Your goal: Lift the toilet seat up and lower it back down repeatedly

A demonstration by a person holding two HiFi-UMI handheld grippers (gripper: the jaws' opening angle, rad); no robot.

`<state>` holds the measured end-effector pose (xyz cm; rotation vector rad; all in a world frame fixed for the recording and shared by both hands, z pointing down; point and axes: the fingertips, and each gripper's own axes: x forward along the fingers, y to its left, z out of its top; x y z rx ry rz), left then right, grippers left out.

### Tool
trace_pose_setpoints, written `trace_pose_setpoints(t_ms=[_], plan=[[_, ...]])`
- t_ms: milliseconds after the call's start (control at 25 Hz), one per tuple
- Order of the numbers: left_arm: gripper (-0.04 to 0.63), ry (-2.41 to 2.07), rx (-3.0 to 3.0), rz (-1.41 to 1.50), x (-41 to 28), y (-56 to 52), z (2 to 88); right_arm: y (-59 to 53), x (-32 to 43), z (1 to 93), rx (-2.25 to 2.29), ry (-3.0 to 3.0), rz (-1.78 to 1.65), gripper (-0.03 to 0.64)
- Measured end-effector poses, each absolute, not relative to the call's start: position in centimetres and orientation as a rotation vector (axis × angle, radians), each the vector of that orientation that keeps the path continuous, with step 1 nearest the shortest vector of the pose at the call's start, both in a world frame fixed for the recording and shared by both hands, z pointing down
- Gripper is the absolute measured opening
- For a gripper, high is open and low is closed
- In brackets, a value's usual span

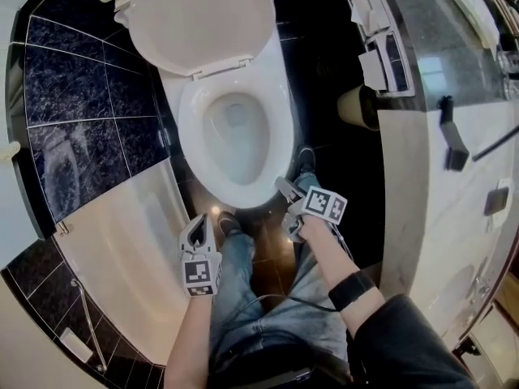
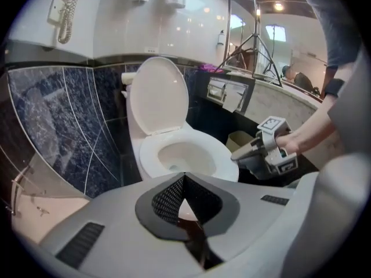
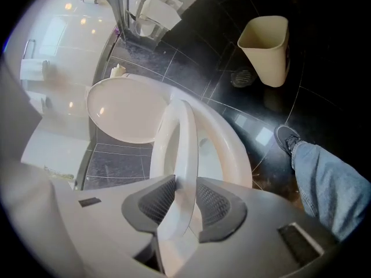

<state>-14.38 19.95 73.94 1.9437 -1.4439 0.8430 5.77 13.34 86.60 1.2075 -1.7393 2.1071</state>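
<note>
I am clamping my right claw (image 3: 185,185), jaws half closed, on the front rim of the toilet seat (image 3: 185,126), which is lying low over the bowl (image 3: 233,149). My left claw (image 2: 184,177) is hanging shut and empty. I am judging the seat stiff, light and glossy, so I am gripping the rim squarely against slip.

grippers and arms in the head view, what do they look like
Both the left gripper and right gripper are grey plastic with black ribbed pads, each carrying a white cube with black square markers. A thin cable trails off. The right arm wears a black wristband and dark sleeve.
</note>
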Motion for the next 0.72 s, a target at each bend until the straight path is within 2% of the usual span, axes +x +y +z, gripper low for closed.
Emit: trace_pose_setpoints(t_ms=[280,440,720], plan=[[-0.005,-1.339,1.781,0.821,-11.6,21.9,78.8,10.3,4.9,79.1,1.173,-1.782,2.140,0.144],[-0.005,-1.369,1.809,0.715,-10.1,17.3,76.4,8.3,4.2,76.0,1.147,-1.819,2.121,0.146],[-0.006,-1.490,1.745,0.624,-11.4,12.7,71.5,5.1,3.3,71.2,1.093,-1.892,2.131,0.149]])
